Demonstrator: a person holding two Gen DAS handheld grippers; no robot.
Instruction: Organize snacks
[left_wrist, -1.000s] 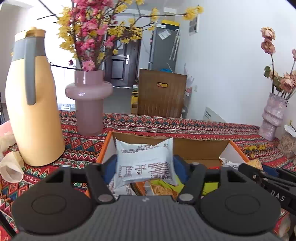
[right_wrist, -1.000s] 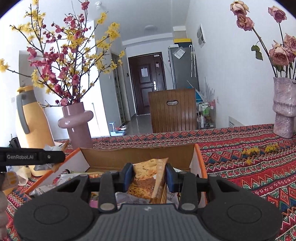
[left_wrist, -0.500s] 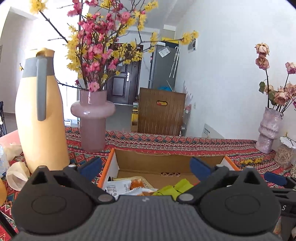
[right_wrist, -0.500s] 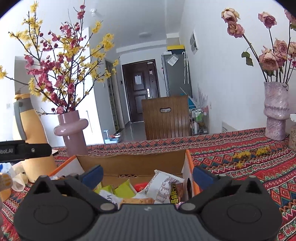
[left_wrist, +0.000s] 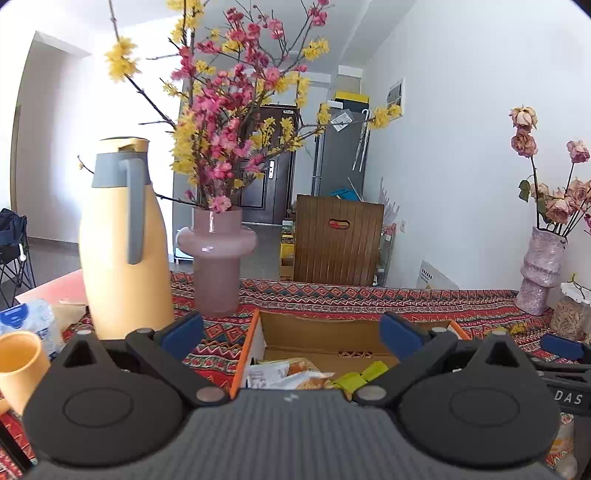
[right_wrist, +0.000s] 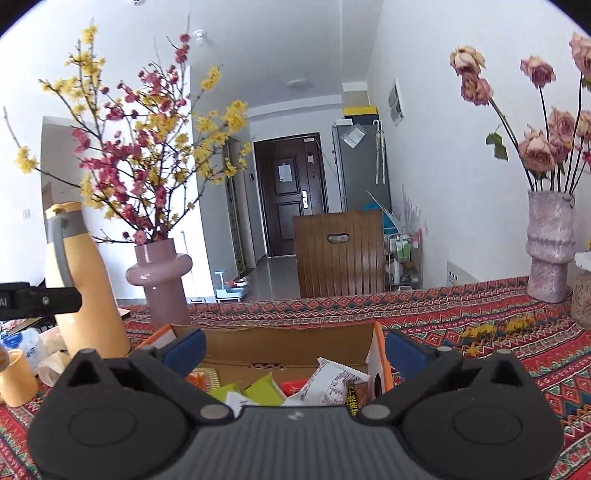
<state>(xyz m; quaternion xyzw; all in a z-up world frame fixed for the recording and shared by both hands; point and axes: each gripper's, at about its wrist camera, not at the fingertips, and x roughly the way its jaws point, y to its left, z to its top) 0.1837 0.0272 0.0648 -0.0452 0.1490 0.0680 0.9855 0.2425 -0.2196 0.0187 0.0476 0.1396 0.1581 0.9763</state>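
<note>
Blue pads on both sets of tongs, spread wide, nothing between them. Left tongs (left_wrist: 291, 328) hang above the near edge of the cardboard box (left_wrist: 317, 328); right tongs (right_wrist: 293, 345) likewise above the same box (right_wrist: 280, 341), seen from its right end. Neither touches a packet.

Snacks (left_wrist: 291, 373) lie loose inside the box: white printed packet (right_wrist: 334, 382) leaning at the right end, green packets (right_wrist: 258, 391) in the middle, orange-toned packet (left_wrist: 312, 380) near the front. Box has orange outer edges, flaps open.

Box sits on a surface covered with a red patterned cloth (right_wrist: 480, 332). Left of the box: pink vase (left_wrist: 216, 258) with pink and yellow blossom branches, yellow thermos jug (left_wrist: 122, 243) with grey handle beside it, yellow cup (left_wrist: 18, 365) at far left. Right end of the surface: textured mauve vase (right_wrist: 550, 243) with dried roses. Other tool's black body shows at each view's edge. Wooden chair back (right_wrist: 338, 254) beyond the surface, dark door behind.
</note>
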